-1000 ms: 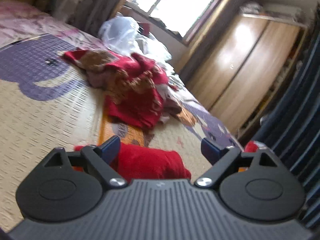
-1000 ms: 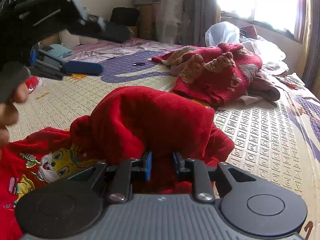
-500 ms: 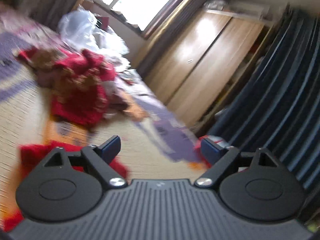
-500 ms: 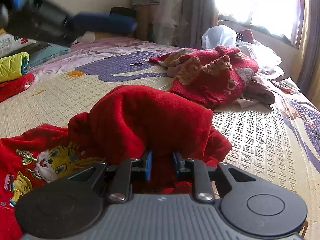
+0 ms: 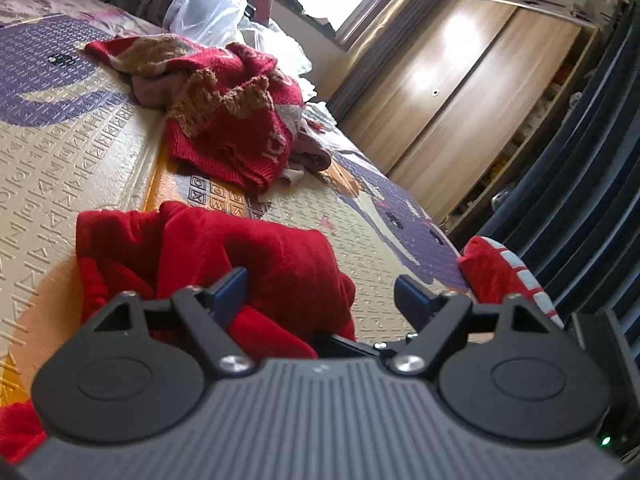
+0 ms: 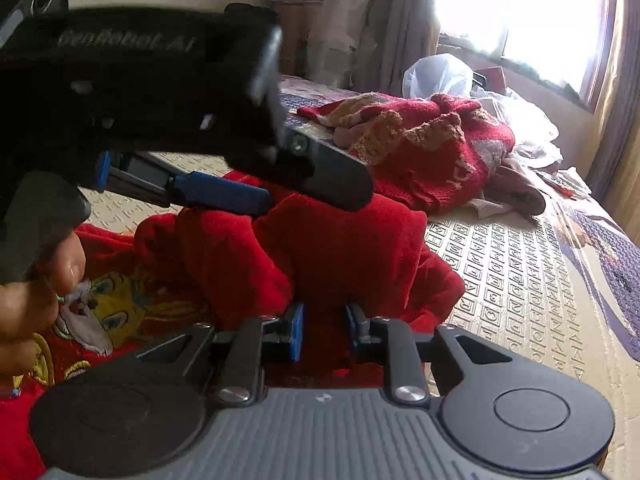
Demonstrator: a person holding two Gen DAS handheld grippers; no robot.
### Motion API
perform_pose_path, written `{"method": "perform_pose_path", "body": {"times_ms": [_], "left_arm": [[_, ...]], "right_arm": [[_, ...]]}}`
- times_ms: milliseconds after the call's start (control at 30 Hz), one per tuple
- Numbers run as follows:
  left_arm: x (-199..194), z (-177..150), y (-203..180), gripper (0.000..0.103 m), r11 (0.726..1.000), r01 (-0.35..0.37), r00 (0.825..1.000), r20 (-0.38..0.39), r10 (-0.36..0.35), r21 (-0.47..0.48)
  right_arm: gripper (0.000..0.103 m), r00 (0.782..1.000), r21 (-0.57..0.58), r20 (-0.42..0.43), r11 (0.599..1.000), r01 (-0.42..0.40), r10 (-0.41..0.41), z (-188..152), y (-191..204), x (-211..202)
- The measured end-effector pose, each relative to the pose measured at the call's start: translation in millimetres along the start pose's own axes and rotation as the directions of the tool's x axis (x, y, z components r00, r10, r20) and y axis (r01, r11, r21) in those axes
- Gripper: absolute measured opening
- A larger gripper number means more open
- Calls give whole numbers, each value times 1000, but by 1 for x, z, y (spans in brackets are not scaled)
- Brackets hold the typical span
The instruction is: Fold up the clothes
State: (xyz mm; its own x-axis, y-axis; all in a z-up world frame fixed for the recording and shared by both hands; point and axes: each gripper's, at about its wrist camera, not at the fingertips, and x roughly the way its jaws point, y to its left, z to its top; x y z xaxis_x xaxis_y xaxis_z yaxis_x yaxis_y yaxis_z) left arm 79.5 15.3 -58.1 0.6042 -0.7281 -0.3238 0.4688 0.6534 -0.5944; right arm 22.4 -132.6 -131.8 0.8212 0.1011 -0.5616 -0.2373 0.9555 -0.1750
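Two hand-held grippers work over a red fleece garment (image 6: 320, 248) bunched in a mound on a bed covered by a cream mat (image 6: 516, 280) embossed with letters and purple shapes. The right hand-held gripper (image 6: 323, 330) has its blue pads clamped on a fold of the red fleece, lifting it into a hump. To the left of the hump, the garment lies flatter and shows a yellow cartoon print (image 6: 116, 308).

The left hand-held gripper (image 5: 320, 294) comes in low over the same mound with its jaws wide apart and closing; red fleece bulges up between them, against the left pad, while the right pad hangs clear over the mat. Fingers (image 6: 36, 300) of the person's hand wrap its handle at the left edge of the right wrist view.

Farther up the bed sits a heap of red knitted clothes (image 5: 232, 120) with tan trim. Behind it, near the window, a translucent plastic bag (image 6: 440, 76) stands puffed; what it holds cannot be made out. A wooden wardrobe (image 5: 460, 92) with its doors shut faces the bed.
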Motion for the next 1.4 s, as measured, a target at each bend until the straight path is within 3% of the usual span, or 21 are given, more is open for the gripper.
{"method": "perform_pose_path", "body": {"times_ms": [233, 567, 900, 1100, 1200, 1400], "left_arm": [[0, 3, 10, 81, 997, 23, 1000, 13, -22, -70], [2, 1, 3, 81, 1000, -1, 1000, 8, 1, -30], [3, 1, 1, 82, 1000, -13, 1000, 11, 13, -3], [1, 2, 4, 82, 1000, -4, 1000, 16, 4, -14], [0, 3, 5, 82, 1000, -6, 1000, 20, 6, -13], [-1, 4, 6, 82, 1000, -7, 1000, 25, 8, -23]], "right_arm": [[25, 999, 1, -38, 1000, 9, -9, 2, 1, 0], [26, 996, 130, -11, 988, -89, 91, -6, -23, 3], [26, 989, 172, -4, 974, -147, 150, -7, -31, -2], [27, 990, 162, 9, 976, -142, 143, -6, -30, -7], [33, 990, 170, 24, 975, -143, 141, -4, -34, -15], [36, 990, 167, 112, 981, -103, 84, 4, -38, -35]]}}
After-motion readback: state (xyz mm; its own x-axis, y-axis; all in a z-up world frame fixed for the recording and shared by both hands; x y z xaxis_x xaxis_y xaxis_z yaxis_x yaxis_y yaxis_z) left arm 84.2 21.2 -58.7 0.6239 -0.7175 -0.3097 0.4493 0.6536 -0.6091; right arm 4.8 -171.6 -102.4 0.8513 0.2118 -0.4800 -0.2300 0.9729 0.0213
